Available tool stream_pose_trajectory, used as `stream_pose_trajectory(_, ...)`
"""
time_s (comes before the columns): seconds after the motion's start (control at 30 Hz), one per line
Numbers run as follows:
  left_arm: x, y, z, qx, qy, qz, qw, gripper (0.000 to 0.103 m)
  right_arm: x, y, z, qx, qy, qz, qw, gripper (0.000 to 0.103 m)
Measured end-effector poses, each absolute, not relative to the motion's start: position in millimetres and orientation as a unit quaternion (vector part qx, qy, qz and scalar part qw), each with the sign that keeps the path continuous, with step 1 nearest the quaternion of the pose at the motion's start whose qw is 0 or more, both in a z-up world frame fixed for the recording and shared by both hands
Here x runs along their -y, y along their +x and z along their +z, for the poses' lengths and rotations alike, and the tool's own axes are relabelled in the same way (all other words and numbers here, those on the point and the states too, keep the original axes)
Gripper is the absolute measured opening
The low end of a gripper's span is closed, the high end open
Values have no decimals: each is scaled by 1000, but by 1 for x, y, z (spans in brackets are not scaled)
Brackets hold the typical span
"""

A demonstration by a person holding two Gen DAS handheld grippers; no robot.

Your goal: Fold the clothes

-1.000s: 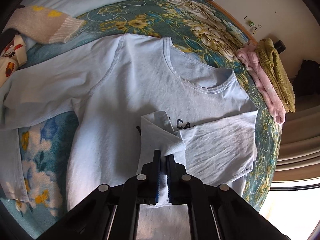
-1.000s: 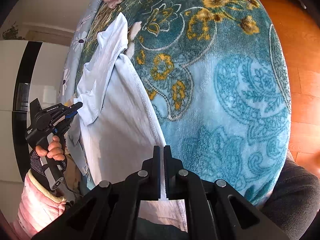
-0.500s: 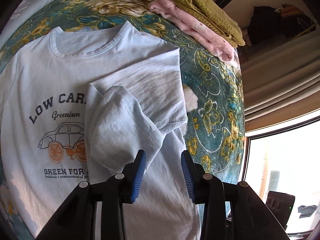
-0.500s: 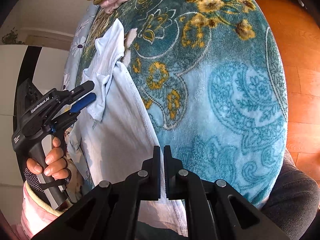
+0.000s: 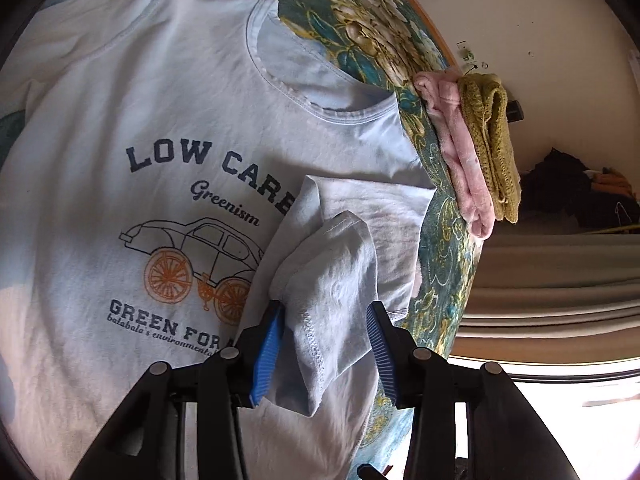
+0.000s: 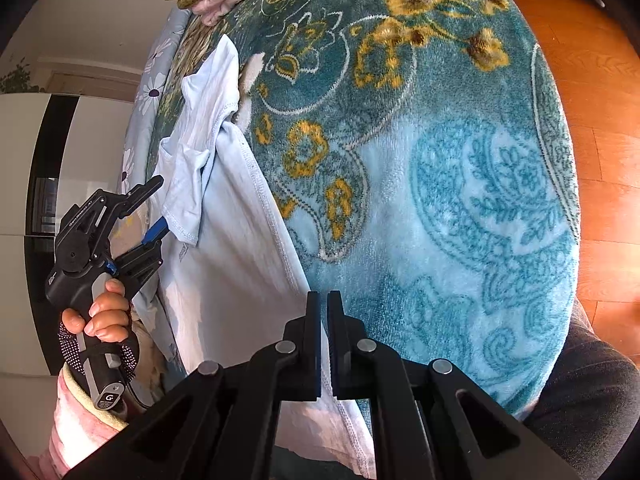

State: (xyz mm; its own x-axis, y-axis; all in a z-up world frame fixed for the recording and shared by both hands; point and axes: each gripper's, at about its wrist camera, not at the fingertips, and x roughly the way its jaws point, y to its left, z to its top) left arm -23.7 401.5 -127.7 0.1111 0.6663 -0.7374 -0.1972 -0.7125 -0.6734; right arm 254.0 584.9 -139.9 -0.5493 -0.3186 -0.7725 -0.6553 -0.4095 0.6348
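The T-shirt [image 5: 168,152], pale blue with "LOW CAR…", "Greenism", a car drawing and "GREEN FOR…" printed on the chest, lies face up on a bed covered by a teal floral blanket [image 6: 460,184]. Its sleeve [image 5: 332,280] is folded inward across the right part of the chest print and forms a loose, raised bundle with the stitched hem visible. The left gripper [image 5: 326,344] hangs directly over this bundle with its blue-padded fingers [image 5: 266,356] spread wide; the sleeve sits between them, and neither pad visibly presses the fabric. In the right wrist view the same tool [image 6: 154,210] appears from the side, held by a hand [image 6: 100,316] on its grip, the open fingers beside the drooping sleeve end [image 6: 188,184]. The right gripper [image 6: 324,304] has its black fingers nearly together, leaving only a narrow gap, positioned over the lower side seam of the T-shirt near the blanket's edge; whether fabric is pinched between them cannot be confirmed. A folded pink garment [image 5: 460,152] and an olive knitted garment [image 5: 492,136] are stacked at the far edge of the bed, well apart from the T-shirt. Wooden flooring [image 6: 600,100] lies beyond the bed.
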Motion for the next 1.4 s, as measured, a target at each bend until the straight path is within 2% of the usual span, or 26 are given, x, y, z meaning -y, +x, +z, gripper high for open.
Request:
stream_pose_trajectory(0.03,-404,-24,-126,172,-663,648,334,8,-586,254,-140,-531,-458,702,121,4)
stream_pose_trajectory(0.07,-404,-25,-120,168,-651,661,333,5,-586,252,-139,-530,-458,703,120,4)
stream_pose_trajectory(0.3,-363,-53,-50,172,-533,765,316,4,-599,203,-113,-465,-463,748,101,4)
stream_pose_trajectory(0.37,-343,-66,-39,170,-509,791,294,4,-607,181,-106,-443,-462,762,99,17)
stream_pose_trajectory(0.4,-334,-73,-36,170,-500,801,281,4,-609,170,-104,-431,-463,768,97,40)
stream_pose_trajectory(0.43,-326,-80,-35,168,-498,807,271,4,-611,159,-101,-420,-464,774,92,55)
stream_pose_trajectory(0.63,-298,-103,-37,142,-497,825,228,4,-601,100,-102,-320,-490,808,70,57)
stream_pose_trajectory(0.8,-310,-102,-27,124,-489,830,236,4,-592,62,-114,-251,-507,821,75,57)
stream_pose_trajectory(0.9,-328,-101,-13,108,-474,835,257,4,-592,46,-117,-199,-507,832,105,57)
stream_pose_trajectory(1.0,-348,-101,10,76,-439,849,285,4,-608,53,-105,-178,-469,848,170,57)
stream_pose_trajectory(1.1,-357,-93,32,52,-380,867,318,5,-614,64,-106,-171,-458,850,195,57)
stream_pose_trajectory(1.2,-362,-90,2,16,-397,866,302,5,-617,76,-109,-168,-454,849,210,57)
stream_pose_trajectory(1.3,-352,-102,-66,-10,-479,849,223,5,-614,84,-118,-168,-462,846,208,57)
stream_pose_trajectory(1.4,-320,-108,-94,48,-518,836,172,5,-609,90,-123,-174,-466,847,185,57)
